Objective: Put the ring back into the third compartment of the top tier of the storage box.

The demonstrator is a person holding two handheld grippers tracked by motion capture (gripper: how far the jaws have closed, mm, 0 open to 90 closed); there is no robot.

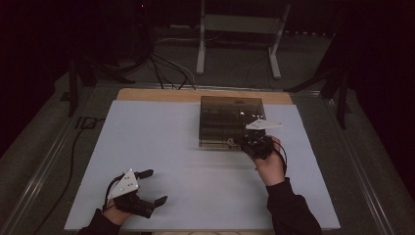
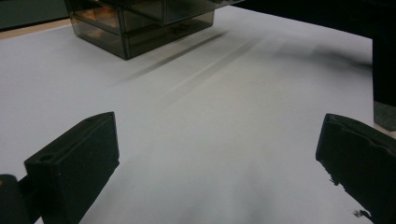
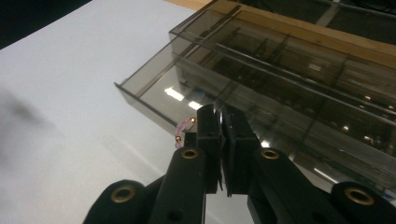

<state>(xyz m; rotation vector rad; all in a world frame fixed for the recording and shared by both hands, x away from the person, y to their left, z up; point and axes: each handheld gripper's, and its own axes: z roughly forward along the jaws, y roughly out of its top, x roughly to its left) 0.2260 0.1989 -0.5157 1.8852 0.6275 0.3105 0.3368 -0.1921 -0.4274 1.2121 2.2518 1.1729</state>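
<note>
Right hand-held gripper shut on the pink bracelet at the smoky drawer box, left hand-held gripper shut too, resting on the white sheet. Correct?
Not quite. The left hand-held gripper is open: the left gripper view shows its jaws wide apart over the white sheet. The rest stands.

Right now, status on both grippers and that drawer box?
Left gripper open, idle on the white mat. Right gripper shut at the smoky drawer box, bottom drawer part open. Nothing in the way.

The high view looks down from above; each gripper view looks low past its fingers, both sharing the smoky drawer box (image 1: pixel 231 122) (image 2: pixel 140 23) (image 3: pixel 289 88) ahead.
</note>
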